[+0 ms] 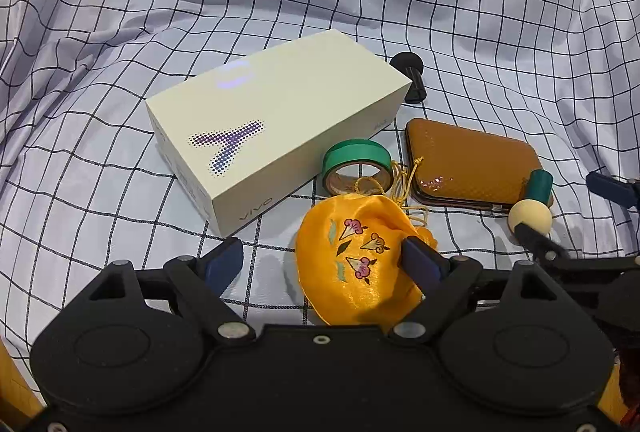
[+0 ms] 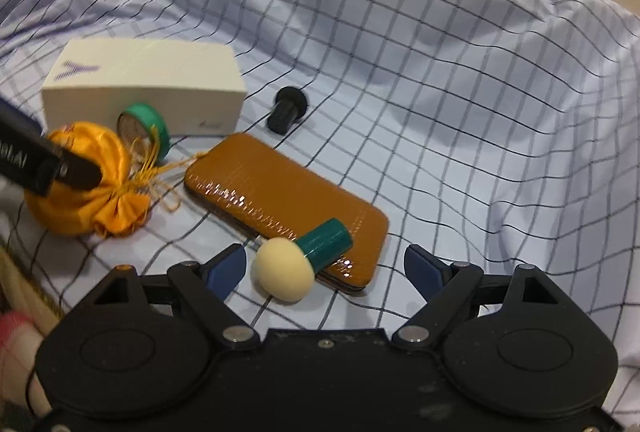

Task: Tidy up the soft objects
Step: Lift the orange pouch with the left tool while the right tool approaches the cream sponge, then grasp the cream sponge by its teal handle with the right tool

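We see a checked cloth (image 1: 120, 31) draped over the work surface, with the objects gathered near its middle. Farthest left lies a cream phone box (image 1: 276, 119), flat on the cloth, likely a rigid landmark rather than something to sort. Just right of it a roll of green tape (image 1: 356, 161) stands on edge, beside the box. In front of the tape sits a yellow satin pouch (image 1: 352, 256), drawstring trailing; our left gripper (image 1: 320, 260) stands wide open around it, one blue finger beside its right side, the other well clear, so nothing is gripped. Whether that finger presses the fabric we cannot tell. Farther right lies a brown case (image 2: 288, 199) with a green-handled sponge puff (image 2: 296, 264) resting across its near corner. Our right gripper (image 2: 324, 268) hangs open around the puff, holding nothing, probably lined up to take it. A small black knob (image 2: 286, 109) lies apart behind.
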Demonstrator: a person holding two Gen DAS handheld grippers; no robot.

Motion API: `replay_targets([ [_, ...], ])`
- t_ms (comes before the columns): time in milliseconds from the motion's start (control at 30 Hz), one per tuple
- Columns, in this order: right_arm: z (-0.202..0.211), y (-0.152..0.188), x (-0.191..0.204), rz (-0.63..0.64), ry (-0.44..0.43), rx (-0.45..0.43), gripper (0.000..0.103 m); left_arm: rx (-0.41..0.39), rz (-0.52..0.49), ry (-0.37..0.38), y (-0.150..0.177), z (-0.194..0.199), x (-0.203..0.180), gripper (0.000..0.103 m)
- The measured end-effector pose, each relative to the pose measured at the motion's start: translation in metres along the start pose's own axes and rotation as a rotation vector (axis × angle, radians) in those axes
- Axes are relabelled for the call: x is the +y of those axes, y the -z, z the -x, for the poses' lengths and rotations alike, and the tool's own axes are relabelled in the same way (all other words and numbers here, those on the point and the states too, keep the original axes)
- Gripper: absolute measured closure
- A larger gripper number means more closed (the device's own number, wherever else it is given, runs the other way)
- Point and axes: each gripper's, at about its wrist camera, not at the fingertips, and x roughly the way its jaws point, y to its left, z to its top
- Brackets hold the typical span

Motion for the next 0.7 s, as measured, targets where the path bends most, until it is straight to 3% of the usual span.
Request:
replay_targets([
  [133,-0.006,0.002,0.002,0.034,-0.033,0.002,0.019,0.001,0.0,0.001,0.0,0.0,0.0,0.019],
  [267,-0.014,0.001,-0.002,0.027,-0.059,0.015,0.03,0.002,0.001,0.002,0.0,-0.001,0.001,0.019],
  [500,-0.024,-0.002,-0.011,-0.004,-0.118,0.01,0.039,0.004,0.005,0.0,0.0,-0.002,0.001,0.016],
  [700,-0.026,-0.002,-0.007,0.017,-0.113,-0.018,0.046,0.007,0.009,0.001,0.0,-0.003,0.002,0.014],
])
